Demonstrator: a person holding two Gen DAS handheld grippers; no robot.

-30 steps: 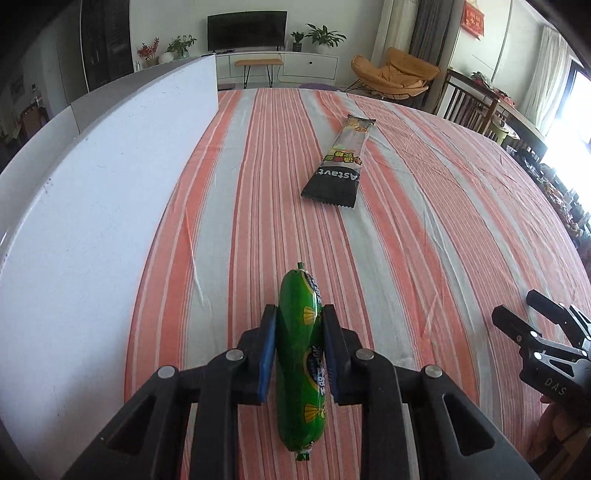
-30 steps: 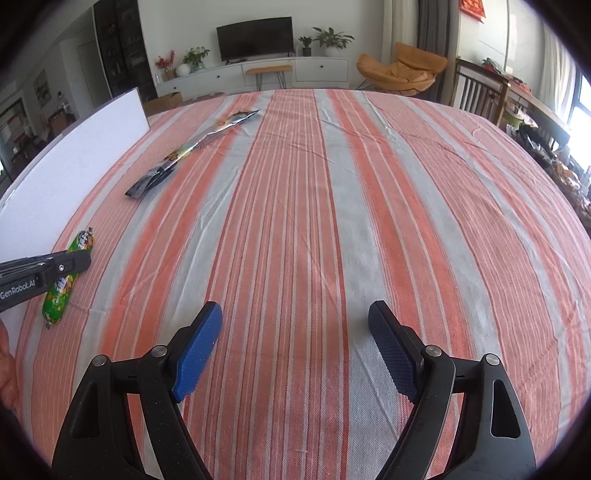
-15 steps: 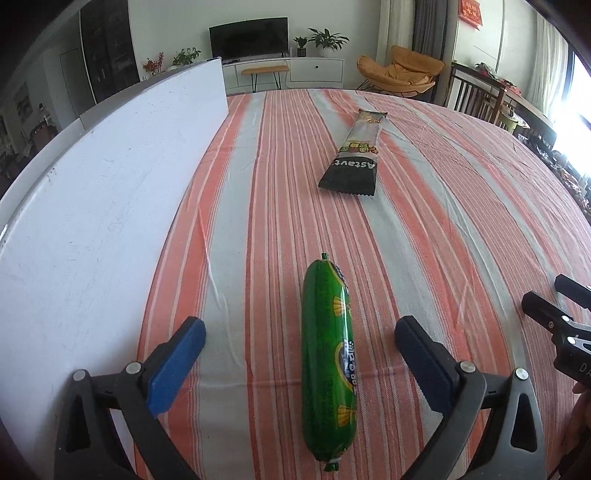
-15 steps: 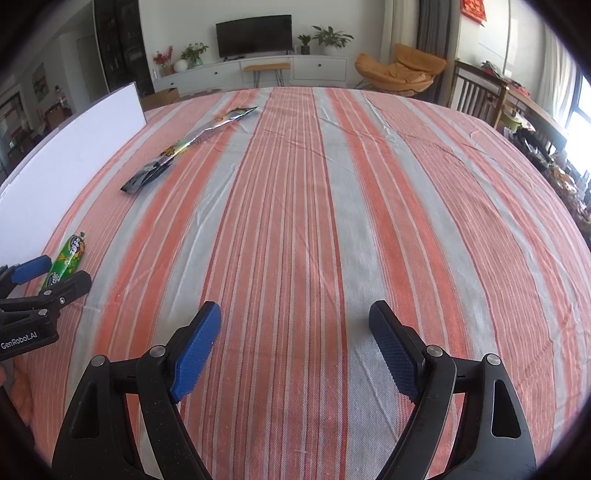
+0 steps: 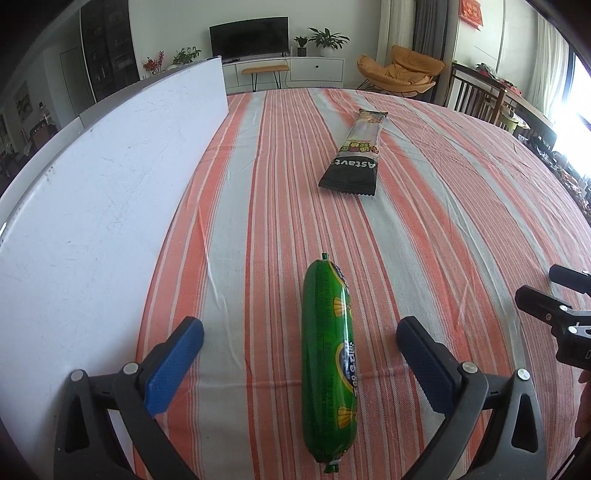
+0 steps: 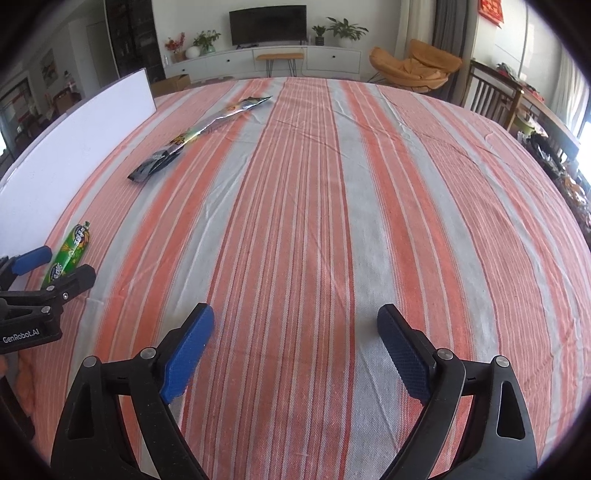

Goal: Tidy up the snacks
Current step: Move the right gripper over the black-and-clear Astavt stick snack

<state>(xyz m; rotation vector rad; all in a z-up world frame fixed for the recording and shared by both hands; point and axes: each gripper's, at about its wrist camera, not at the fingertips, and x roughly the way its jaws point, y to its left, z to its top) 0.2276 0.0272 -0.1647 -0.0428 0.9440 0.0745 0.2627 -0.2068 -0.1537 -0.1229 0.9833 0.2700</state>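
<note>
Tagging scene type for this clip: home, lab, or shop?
Most likely a home living and dining room: a TV on a white cabinet, an orange lounge chair, and wooden dining chairs beyond the striped tablecloth.

The left gripper is spread wide, its blue pads at about 8 and 4 o'clock in its own view, touching nothing. The right gripper is likewise wide apart, holding nothing, and lies at 3 o'clock from the left one.
</note>
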